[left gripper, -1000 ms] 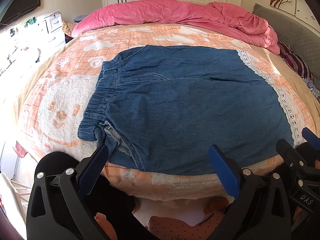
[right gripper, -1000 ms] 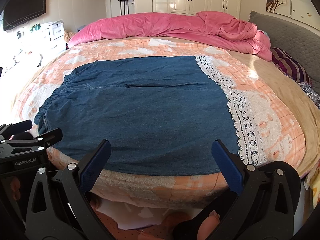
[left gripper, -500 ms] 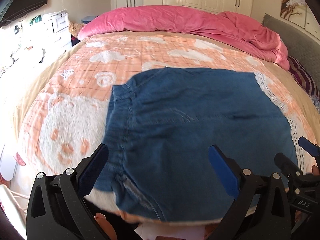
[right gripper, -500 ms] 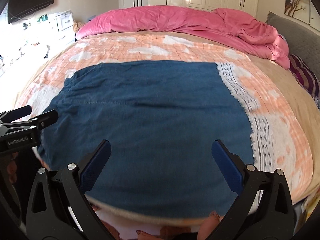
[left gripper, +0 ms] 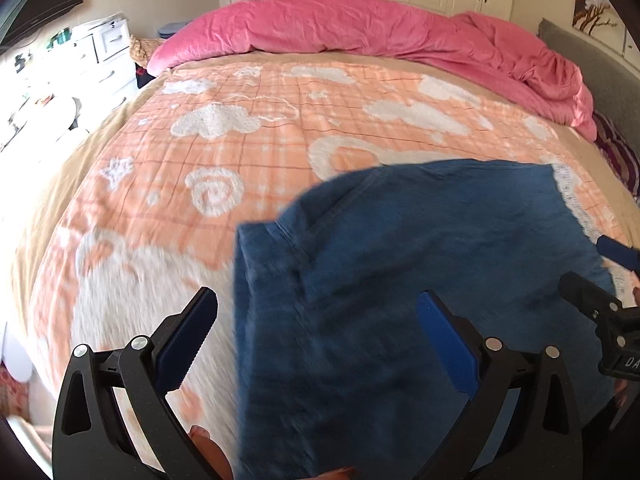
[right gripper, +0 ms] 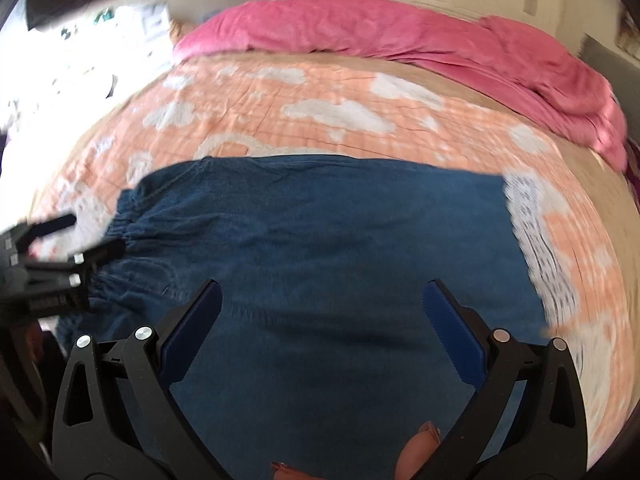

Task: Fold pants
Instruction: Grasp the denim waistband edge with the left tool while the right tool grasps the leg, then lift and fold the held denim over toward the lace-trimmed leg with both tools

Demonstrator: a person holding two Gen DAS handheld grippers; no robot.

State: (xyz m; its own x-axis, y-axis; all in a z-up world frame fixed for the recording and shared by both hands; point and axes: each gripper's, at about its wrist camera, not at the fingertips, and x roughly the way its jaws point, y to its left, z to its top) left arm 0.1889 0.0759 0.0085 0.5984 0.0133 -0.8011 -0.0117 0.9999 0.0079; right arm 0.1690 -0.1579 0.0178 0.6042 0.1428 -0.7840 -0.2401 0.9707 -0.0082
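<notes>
Both wrist views look low across the bed (left gripper: 256, 128) toward the wardrobe, seemingly close, sharing the pants (right gripper: 328, 248)

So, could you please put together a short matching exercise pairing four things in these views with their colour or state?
Things:
1. denim pants
2. duvet
3. lace trim
4. left gripper

Descriptions:
a. pink, bunched along the far side of the bed
b. open, holding nothing
c. blue, spread flat on the bedspread
d. white, along the pants' right edge

Pairs: 1-c, 2-a, 3-d, 4-b
</notes>
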